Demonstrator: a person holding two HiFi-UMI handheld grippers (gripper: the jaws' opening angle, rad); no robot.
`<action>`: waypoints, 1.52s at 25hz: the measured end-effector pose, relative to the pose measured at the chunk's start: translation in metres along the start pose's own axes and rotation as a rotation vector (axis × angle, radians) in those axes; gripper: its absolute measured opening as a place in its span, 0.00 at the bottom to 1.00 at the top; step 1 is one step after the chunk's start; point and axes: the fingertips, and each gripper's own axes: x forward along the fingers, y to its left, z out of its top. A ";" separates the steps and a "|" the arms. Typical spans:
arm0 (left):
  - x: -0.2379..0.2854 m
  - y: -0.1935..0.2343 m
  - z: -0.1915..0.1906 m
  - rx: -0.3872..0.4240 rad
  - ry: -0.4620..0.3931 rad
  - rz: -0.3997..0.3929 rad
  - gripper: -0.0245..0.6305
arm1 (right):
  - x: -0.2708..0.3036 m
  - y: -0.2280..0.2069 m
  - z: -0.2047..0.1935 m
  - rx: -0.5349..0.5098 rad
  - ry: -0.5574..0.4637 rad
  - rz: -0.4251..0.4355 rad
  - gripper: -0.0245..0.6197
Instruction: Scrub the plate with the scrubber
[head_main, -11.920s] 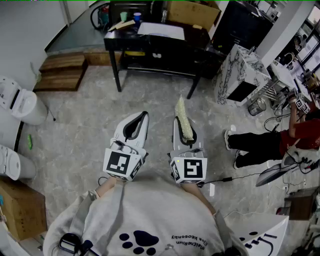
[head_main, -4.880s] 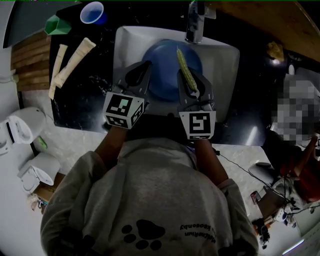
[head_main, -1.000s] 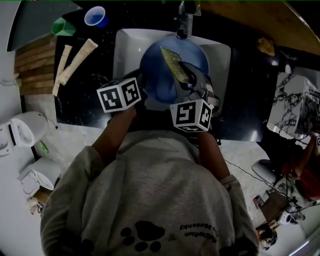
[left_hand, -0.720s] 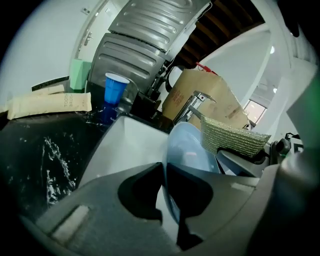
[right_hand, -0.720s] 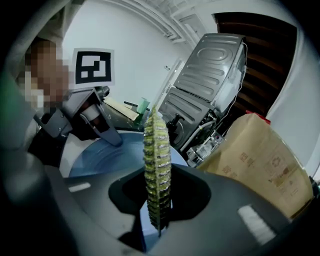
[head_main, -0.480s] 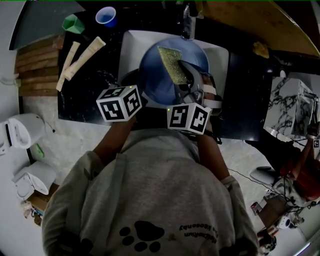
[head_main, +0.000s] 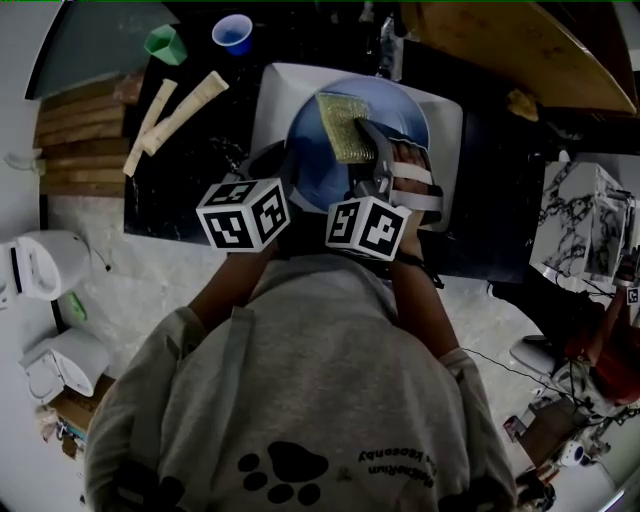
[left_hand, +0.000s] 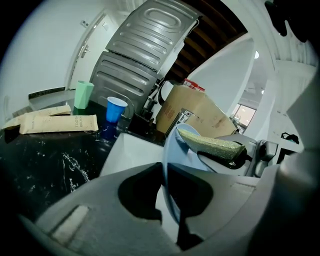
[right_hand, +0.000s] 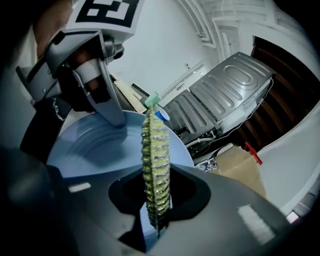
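A blue plate (head_main: 320, 160) is held tilted above the white sink (head_main: 447, 120). My left gripper (head_main: 288, 178) is shut on the plate's left rim; in the left gripper view the rim (left_hand: 166, 165) runs edge-on between the jaws of the left gripper (left_hand: 165, 172). My right gripper (head_main: 370, 165) is shut on a yellow-green scrubber (head_main: 343, 126), which lies flat against the plate's face. In the right gripper view the scrubber (right_hand: 156, 160) stands edge-on in the right gripper (right_hand: 157, 200), with the plate (right_hand: 90, 147) and the left gripper (right_hand: 100, 85) behind it.
A faucet (head_main: 390, 45) stands behind the sink. On the black counter to the left lie two long packets (head_main: 185, 100), a green cup (head_main: 165, 43) and a blue cup (head_main: 232, 33). A wooden board (head_main: 500, 50) is at the back right.
Both grippers have lifted and rolled with the plate. The scrubber has turned from a slanted, edge-on pose to lying broad and flat on the plate's upper face.
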 end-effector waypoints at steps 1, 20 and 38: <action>-0.002 -0.002 0.003 0.003 -0.006 -0.005 0.07 | -0.001 -0.001 0.001 -0.009 0.002 0.001 0.14; -0.023 -0.065 0.018 0.038 -0.187 0.016 0.09 | -0.049 0.030 -0.015 -0.203 -0.078 0.234 0.14; -0.041 -0.047 0.034 0.007 -0.281 -0.005 0.10 | -0.084 0.103 0.008 0.020 -0.130 0.697 0.14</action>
